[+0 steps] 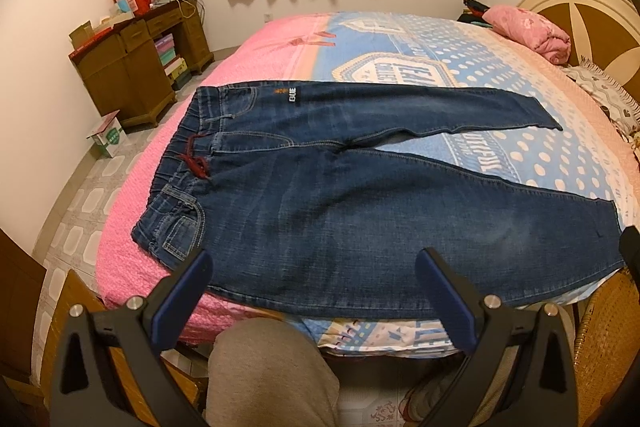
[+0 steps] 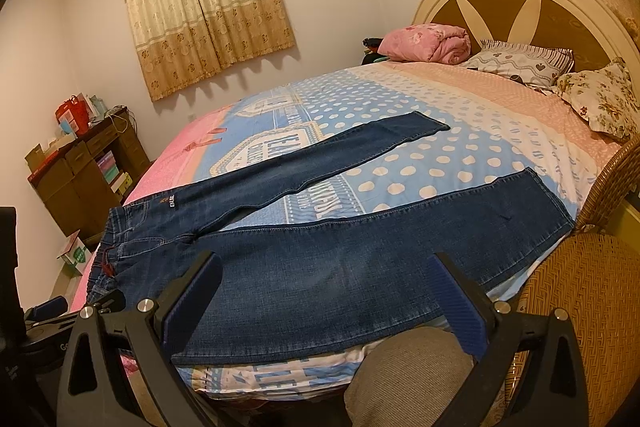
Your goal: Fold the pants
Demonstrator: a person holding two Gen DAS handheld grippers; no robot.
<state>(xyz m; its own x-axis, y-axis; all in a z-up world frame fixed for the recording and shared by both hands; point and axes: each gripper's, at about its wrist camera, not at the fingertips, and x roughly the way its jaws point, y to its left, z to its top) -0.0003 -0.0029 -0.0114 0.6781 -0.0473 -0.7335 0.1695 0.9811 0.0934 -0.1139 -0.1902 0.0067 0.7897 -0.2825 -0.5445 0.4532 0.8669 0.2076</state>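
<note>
Dark blue jeans lie flat on the bed, waistband with a red drawstring to the left, both legs spread apart to the right. They also show in the right wrist view. My left gripper is open and empty, held above the near leg close to the bed's front edge. My right gripper is open and empty over the same near leg, further toward the hem.
A wooden desk with boxes stands left of the bed. A wicker chair is at the right front. Pillows and a rolled pink quilt lie by the headboard. My knee is below the bed edge.
</note>
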